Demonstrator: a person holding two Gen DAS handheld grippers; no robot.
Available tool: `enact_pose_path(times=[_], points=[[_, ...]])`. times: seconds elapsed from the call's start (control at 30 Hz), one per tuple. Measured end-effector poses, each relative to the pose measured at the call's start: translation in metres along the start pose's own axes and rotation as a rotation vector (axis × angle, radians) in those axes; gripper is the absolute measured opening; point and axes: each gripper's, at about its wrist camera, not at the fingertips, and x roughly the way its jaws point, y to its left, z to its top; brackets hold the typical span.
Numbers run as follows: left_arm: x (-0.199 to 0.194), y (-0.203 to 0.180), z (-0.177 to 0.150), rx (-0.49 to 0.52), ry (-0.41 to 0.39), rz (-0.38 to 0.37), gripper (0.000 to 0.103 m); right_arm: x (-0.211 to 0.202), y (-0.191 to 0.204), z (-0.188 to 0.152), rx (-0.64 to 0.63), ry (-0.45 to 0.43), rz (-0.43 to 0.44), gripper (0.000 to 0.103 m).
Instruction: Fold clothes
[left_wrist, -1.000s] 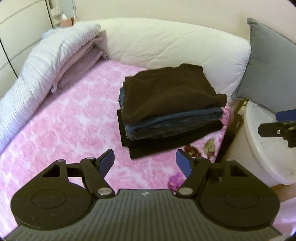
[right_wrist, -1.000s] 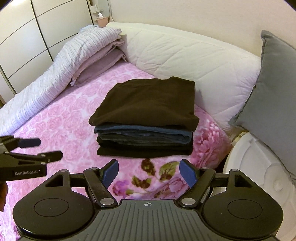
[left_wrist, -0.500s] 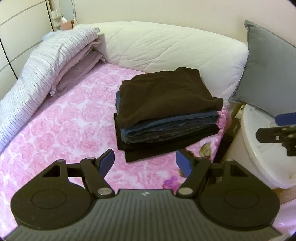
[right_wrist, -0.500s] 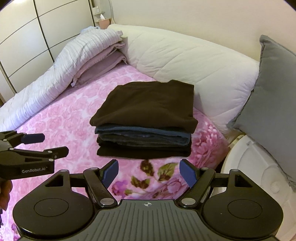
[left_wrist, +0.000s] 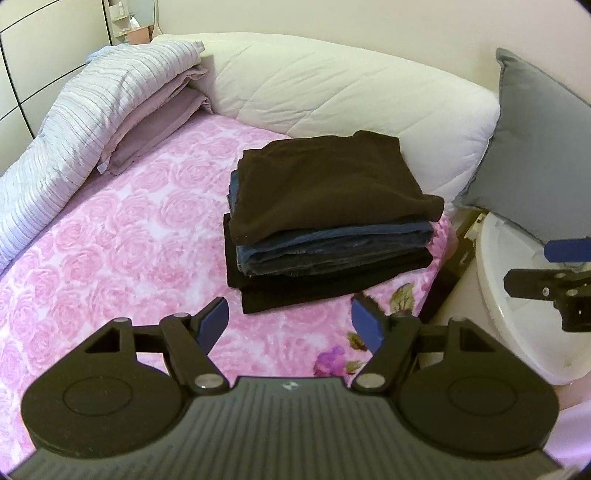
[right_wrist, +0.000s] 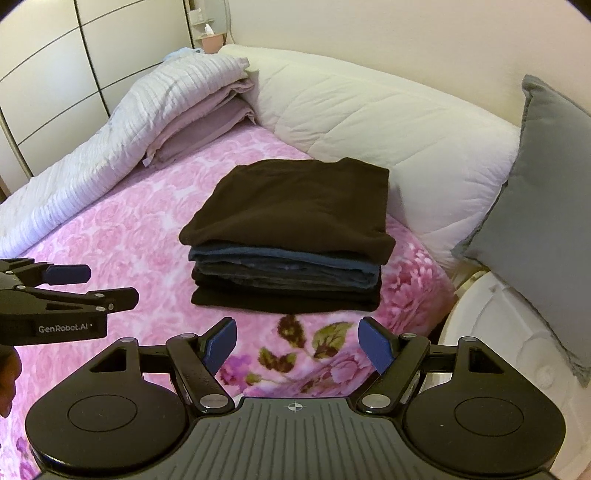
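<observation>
pink rose-print bedspread (left_wrist: 110, 258) fills the area under and ahead of both tongs. white quilted bolster (left_wrist: 351, 96) runs along the far edge, well beyond the tips. striped white-lilac duvet (left_wrist: 74, 122), folded with mauve layers under it, sits far ahead-left of the left gripper. grey cushion (right_wrist: 546, 206) stands upright ahead-right of the right gripper, leaning over a white plastic tub (right_wrist: 498, 332) just right of its right finger. stack of folded clothes (left_wrist: 325, 218) lies on the bedspread straight ahead of both tongs, apart from the tips: dark brown top piece (right_wrist: 295, 206), blue denim layers in the middle, black piece at the bottom, edges roughly squared. stack is near the bedspread's right edge, close to the bolster. left gripper (left_wrist: 290, 321) has its blue pads spread wide, nothing between them, tips above bare bedspread just short of the stack. right gripper (right_wrist: 297, 341) is likewise spread wide and empty, tips over the flower-and-leaf print at the near edge of the stack. each gripper shows side-on in the other's view, side by side, not touching. sliver of a hand at the left edge of the right wrist view, behind the left gripper.
</observation>
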Motion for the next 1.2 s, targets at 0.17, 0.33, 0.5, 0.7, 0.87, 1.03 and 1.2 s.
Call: enact_pose_path(times=[0.17,0.33,0.5,0.7,0.87,1.03,1.2], points=[[-0.002,0.002,0.0,0.007,0.0,0.003,0.07,0.003,0.007,0.001,-0.005,0.014,0.003,0.076],[-0.007,0.008,0.001,-0.009,-0.009,0.001,0.07,-0.001,0.014,0.004,-0.008,0.006,0.003,0.076],[-0.01,0.01,0.0,-0.01,-0.011,-0.006,0.07,-0.005,0.018,0.005,-0.011,-0.002,-0.013,0.076],[-0.016,0.009,0.0,-0.002,-0.021,-0.012,0.07,-0.009,0.02,0.007,0.003,-0.007,-0.051,0.076],[-0.023,0.009,0.002,-0.01,-0.029,-0.018,0.07,-0.014,0.023,0.007,0.005,-0.02,-0.053,0.076],[-0.029,0.01,0.002,-0.019,-0.038,-0.025,0.07,-0.018,0.028,0.008,0.001,-0.027,-0.048,0.076],[-0.035,0.011,0.0,-0.022,-0.046,-0.025,0.07,-0.02,0.032,0.007,0.0,-0.031,-0.048,0.076]])
